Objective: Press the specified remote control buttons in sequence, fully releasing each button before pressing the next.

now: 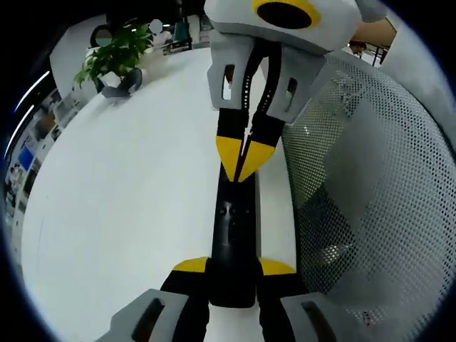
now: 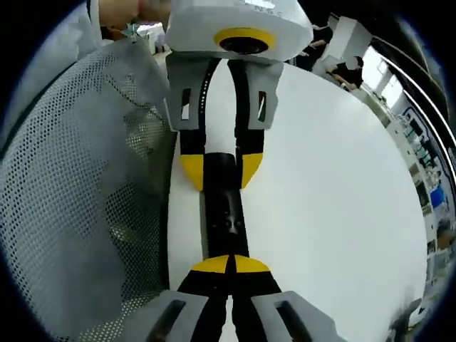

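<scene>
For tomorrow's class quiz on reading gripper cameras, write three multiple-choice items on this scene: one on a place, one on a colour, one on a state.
1. Where does the potted plant stand?
A. at the table's far edge
B. on the mesh chair
C. on the remote control

2. What colour are the claw tips?
A. red
B. yellow
C. green

3. How does the right claw stand?
A. wide open
B. shut, tips together over the remote control
C. clamped on the plant

Answers:
1 A, the left gripper view shows it at the far edge of the white table.
2 B, both views show yellow tips.
3 B, its tips meet above the remote, which the left claw clamps at one end.
</scene>
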Action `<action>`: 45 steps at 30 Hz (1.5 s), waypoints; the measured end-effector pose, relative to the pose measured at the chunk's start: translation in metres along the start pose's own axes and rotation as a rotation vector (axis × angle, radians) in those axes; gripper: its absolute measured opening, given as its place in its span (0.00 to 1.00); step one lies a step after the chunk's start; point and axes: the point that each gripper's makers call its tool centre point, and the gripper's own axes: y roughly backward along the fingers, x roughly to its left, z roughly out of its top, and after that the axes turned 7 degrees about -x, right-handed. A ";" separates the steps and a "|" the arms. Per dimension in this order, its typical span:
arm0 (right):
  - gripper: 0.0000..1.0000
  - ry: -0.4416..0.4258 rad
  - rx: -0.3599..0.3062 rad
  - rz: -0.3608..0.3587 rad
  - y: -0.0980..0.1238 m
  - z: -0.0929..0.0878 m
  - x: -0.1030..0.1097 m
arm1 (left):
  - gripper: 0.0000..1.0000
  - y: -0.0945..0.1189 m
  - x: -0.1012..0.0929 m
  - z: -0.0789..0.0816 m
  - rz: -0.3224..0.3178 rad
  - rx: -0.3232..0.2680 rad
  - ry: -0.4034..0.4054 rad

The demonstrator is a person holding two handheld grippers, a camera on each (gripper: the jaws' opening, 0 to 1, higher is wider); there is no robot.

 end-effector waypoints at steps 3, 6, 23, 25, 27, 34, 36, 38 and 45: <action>0.00 -0.160 -0.101 0.008 0.001 0.002 0.001 | 0.24 0.000 0.000 0.000 0.002 0.002 0.003; 0.09 -0.066 -0.111 -0.025 0.001 0.000 -0.006 | 0.24 0.000 0.000 0.000 0.000 0.001 0.004; 0.07 0.061 0.088 0.141 -0.005 0.003 0.002 | 0.24 0.000 0.000 0.000 0.001 -0.018 0.004; 0.07 0.021 0.113 0.134 -0.006 0.003 0.001 | 0.24 0.000 0.000 0.000 0.000 -0.018 0.003; 0.07 0.024 0.113 0.140 -0.006 0.003 0.000 | 0.24 0.000 0.000 0.000 -0.002 -0.021 0.001; 0.07 0.003 -0.065 0.103 -0.004 0.006 0.000 | 0.24 0.000 0.001 0.000 0.000 -0.041 0.010; 0.07 0.019 -0.140 0.081 -0.003 0.006 0.001 | 0.24 0.000 0.001 0.000 0.002 -0.048 0.013; 0.07 0.028 -0.172 0.067 -0.003 0.006 0.002 | 0.24 0.000 0.001 0.000 0.001 -0.053 0.013; 0.10 0.099 -0.167 0.122 -0.007 0.011 0.003 | 0.24 0.000 0.001 0.000 -0.003 -0.061 0.007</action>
